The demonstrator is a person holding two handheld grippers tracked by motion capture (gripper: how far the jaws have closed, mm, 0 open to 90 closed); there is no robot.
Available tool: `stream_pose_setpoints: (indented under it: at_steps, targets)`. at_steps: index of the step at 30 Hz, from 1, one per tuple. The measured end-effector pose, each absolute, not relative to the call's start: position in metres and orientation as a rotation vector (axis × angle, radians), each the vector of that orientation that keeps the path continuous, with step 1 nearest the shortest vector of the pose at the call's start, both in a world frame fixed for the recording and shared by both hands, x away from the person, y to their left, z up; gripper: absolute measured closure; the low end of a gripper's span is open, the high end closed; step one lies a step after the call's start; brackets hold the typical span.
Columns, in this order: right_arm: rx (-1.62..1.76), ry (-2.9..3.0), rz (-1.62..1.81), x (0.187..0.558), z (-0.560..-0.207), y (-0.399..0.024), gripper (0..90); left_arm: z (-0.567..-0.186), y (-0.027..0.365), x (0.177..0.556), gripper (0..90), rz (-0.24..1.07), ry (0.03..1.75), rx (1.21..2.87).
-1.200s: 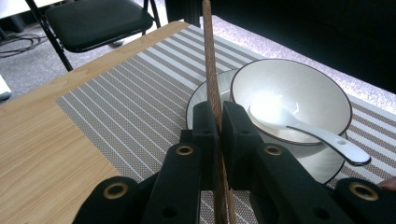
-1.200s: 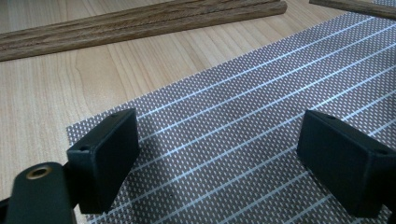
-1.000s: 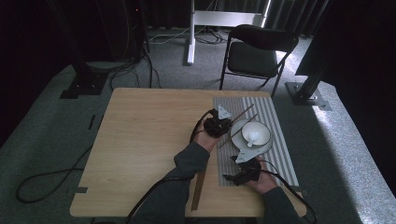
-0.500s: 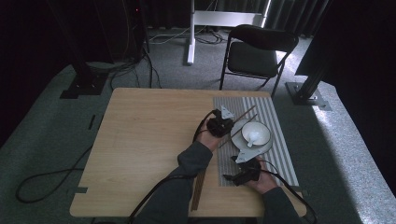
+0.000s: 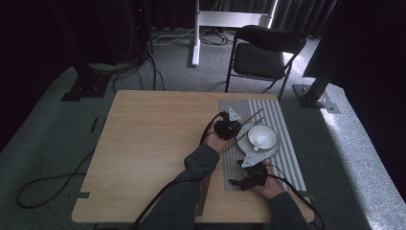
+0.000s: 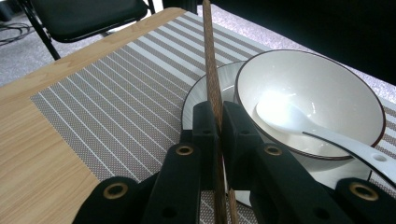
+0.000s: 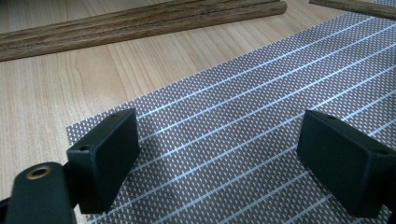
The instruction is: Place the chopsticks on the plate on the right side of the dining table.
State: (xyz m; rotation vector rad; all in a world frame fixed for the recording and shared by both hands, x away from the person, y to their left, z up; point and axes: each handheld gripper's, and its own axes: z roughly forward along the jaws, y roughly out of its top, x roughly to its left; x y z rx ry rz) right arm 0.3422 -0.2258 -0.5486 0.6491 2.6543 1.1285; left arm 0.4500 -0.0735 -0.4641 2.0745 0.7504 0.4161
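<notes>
Chopstick (image 6: 211, 70): you are pinching it between the closed jaws of your left gripper (image 6: 218, 122); it is running straight up out of the pads and away over the placemat, passing just beside the bowl's near rim.
Table (image 5: 148, 143): it is carrying everything; in the high view your left gripper (image 5: 230, 128) is sitting at the placemat's left edge and your right gripper (image 5: 249, 179) at the mat's near end.
Placemat (image 5: 282, 139): grey with pale stripes, it is lying along the table's right side under plate and bowl.
Plate (image 6: 194, 100): white, it is resting on the placemat beneath the bowl.
Bowl (image 6: 322, 88): white with a dark rim, it is standing just right of the held chopstick.
Spoon (image 6: 303, 126): white, it is lying inside the bowl with its handle over the rim.
Right gripper (image 7: 219, 149): you are keeping its jaws wide apart with nothing between them, low over the placemat's corner.
Wooden sticks (image 7: 140, 23): they are lying on bare wood beyond that corner, apart from the jaws.
</notes>
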Motion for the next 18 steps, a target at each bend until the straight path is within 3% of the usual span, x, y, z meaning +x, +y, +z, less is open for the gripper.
stream_pose_setpoints:
  at_steps: [18]
  targets:
    - [0.646,2.654,1.127,0.342,-0.549,-0.226,12.2,-0.472,-0.082,0.462,84.9,0.387,0.791,2.083]
